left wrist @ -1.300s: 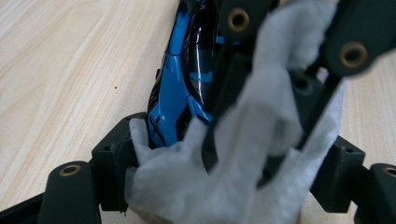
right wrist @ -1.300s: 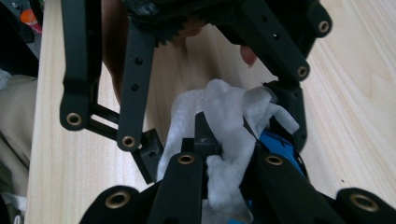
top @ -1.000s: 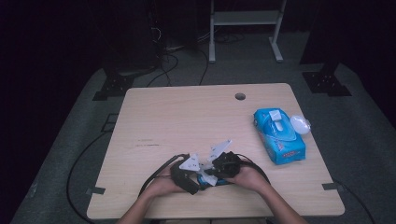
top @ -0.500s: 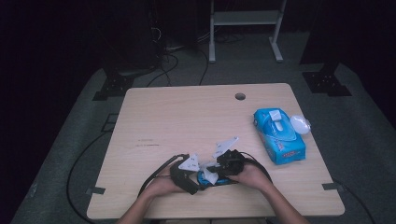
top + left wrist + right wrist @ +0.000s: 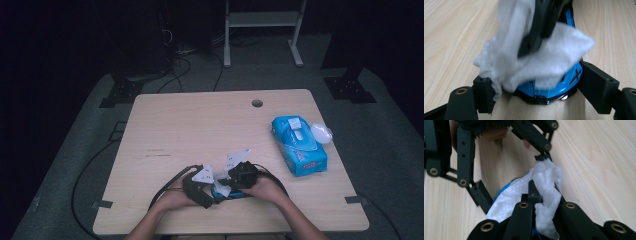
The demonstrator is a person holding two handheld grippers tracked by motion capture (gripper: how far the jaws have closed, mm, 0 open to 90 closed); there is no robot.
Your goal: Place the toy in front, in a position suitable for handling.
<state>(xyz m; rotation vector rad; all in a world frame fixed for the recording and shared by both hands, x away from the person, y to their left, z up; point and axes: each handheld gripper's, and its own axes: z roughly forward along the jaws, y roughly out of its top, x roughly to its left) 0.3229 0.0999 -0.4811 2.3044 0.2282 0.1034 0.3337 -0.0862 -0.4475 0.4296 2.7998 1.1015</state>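
1. The blue toy car (image 5: 554, 86) sits on the desk (image 5: 200, 125) near its front edge, at about 6 o'clock in the high view, between the person's two hands.
2. The left claw (image 5: 541, 87) grasps the car: in the left gripper view its black jaws stand at 9 and 3 o'clock of the car's body, pressed to its sides.
3. The right claw (image 5: 541, 195) is clenched on a white wipe (image 5: 544, 185), bunched between its jaws.
4. In the left gripper view the wipe (image 5: 529, 60) lies over the car's top, with the right claw coming in from 12 o'clock.
5. In the high view the left claw (image 5: 207, 192) and right claw (image 5: 225, 187) meet just beside each other.
6. A blue wipe pack (image 5: 298, 145) lies well apart at 3 o'clock of the desk, a white lump (image 5: 321, 133) touching its far side.
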